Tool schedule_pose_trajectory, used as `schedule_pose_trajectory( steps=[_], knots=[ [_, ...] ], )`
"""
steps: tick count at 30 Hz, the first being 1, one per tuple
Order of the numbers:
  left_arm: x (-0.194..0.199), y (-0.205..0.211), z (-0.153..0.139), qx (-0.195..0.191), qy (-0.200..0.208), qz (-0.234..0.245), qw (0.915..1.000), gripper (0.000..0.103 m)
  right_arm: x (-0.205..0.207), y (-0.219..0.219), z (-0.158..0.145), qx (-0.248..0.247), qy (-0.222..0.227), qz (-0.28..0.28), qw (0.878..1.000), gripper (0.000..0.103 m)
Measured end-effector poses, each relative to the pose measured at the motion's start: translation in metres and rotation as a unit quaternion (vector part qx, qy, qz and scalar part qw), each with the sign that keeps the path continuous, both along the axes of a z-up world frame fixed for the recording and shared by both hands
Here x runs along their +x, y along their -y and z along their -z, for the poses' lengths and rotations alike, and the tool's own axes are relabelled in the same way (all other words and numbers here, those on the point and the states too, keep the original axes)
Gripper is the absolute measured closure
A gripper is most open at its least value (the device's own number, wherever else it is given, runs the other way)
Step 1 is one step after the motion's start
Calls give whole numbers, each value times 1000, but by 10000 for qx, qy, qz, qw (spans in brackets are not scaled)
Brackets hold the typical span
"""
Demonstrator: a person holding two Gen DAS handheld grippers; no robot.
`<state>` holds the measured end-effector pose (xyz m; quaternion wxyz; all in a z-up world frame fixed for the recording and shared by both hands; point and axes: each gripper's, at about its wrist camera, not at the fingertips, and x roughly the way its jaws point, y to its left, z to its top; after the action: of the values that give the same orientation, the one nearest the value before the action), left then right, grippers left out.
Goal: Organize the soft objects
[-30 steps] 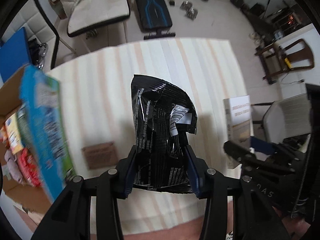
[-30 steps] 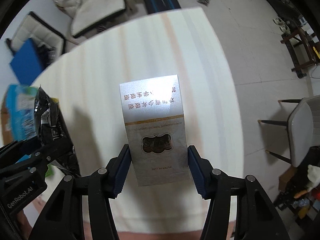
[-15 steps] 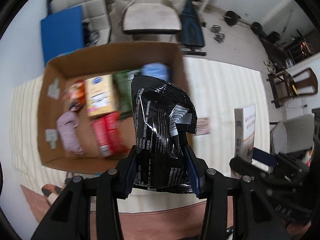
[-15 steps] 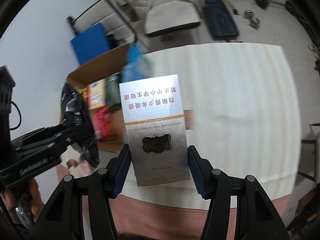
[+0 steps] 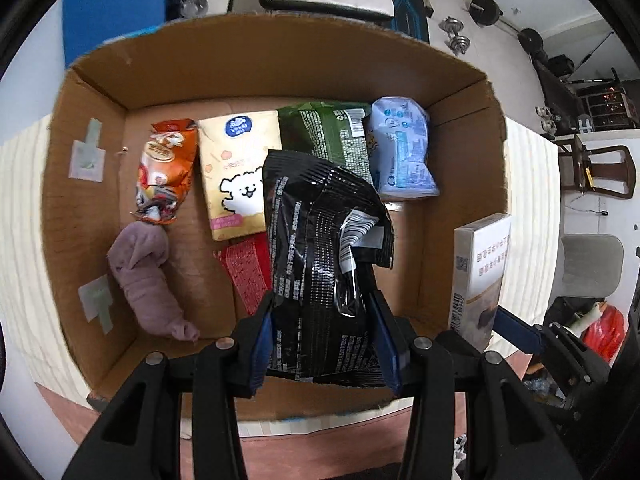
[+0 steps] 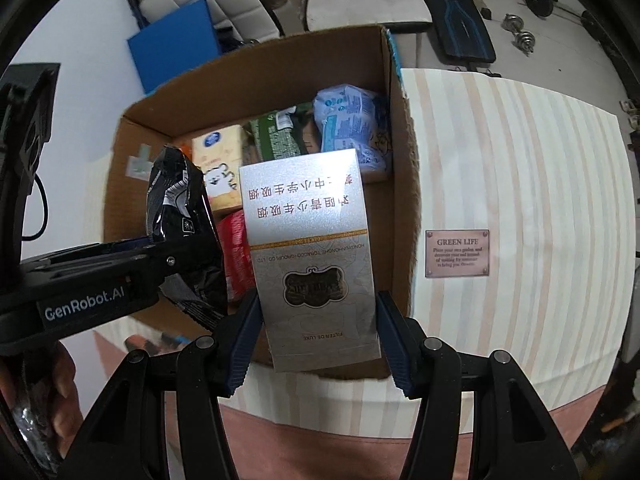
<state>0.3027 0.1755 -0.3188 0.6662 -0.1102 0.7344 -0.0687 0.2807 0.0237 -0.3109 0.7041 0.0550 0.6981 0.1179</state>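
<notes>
**Both grippers brought over the box, each with a load**

Within the last second both views have been swung from the bare striped table (image 6: 520, 184) to the cardboard box (image 5: 280, 64). A second ago only the table was seen beneath the loads; now the open box is seen below them. It is judged that the carrying is nearly done and that the release comes next.

The left gripper (image 5: 324, 344) is closed on the black bag (image 5: 320, 248), which is pinched at its lower part between the blue pads (image 5: 262, 344). The bag is held upright above the middle of the box and is not yet set down. The right gripper (image 6: 318, 340) is closed on the silver carton (image 6: 308, 248), held by its two sides. The carton is seen over the near right part of the box, beside the right wall.

In the box there are already an orange packet (image 5: 166, 168), a tissue pack (image 5: 236, 172), a green bag (image 5: 328, 136), a blue pack (image 5: 400, 148), a red packet (image 5: 248, 272) and a mauve cloth (image 5: 148, 284). Free floor is seen at the right, below the blue pack. A small plaque (image 6: 457, 253) is left on the table.

Whether the carton, which looks stiff, belongs with the soft things cannot be told.
</notes>
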Motion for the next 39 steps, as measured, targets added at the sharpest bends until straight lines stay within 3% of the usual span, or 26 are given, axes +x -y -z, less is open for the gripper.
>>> schedule_pose_trajectory(
  steps=[12, 15, 17, 19, 21, 24, 26, 30, 32, 39],
  knots=[
    [13, 9, 21, -424, -356, 64, 9984, 59, 13, -8, 22, -280, -234, 93, 9993, 43],
    [15, 11, 18, -492, -379, 13, 9981, 46, 12, -4, 22, -261, -318, 150, 9990, 42],
    [16, 13, 14, -368, -244, 72, 9990, 28, 12, -2, 20, -345, -303, 173, 9988, 40],
    [14, 13, 6, -224, -107, 136, 9996, 20, 11, 1, 14, -350, -228, 184, 9990, 25],
    [13, 12, 0, -128, 7, 161, 9998, 12, 10, 3, 10, -353, -214, 215, 9989, 23],
    [9, 11, -10, 110, 169, 199, 9996, 10, 7, 3, 0, -380, -127, 171, 9991, 10],
    [3, 10, -19, 299, 353, 260, 9986, 3, 6, 3, -6, -435, -77, 165, 9989, 10],
    [-11, 4, -32, 703, 681, 309, 9947, 2, 2, 0, -16, -728, 103, 60, 9973, 9],
    [-20, 0, -37, 820, 821, 260, 9929, 2, 0, 0, -19, -865, 191, 10, 9961, 3],
    [-46, -19, -47, 937, 1161, -115, 9887, 2, -11, 1, -23, -897, 363, 16, 9953, 0]
  ],
)
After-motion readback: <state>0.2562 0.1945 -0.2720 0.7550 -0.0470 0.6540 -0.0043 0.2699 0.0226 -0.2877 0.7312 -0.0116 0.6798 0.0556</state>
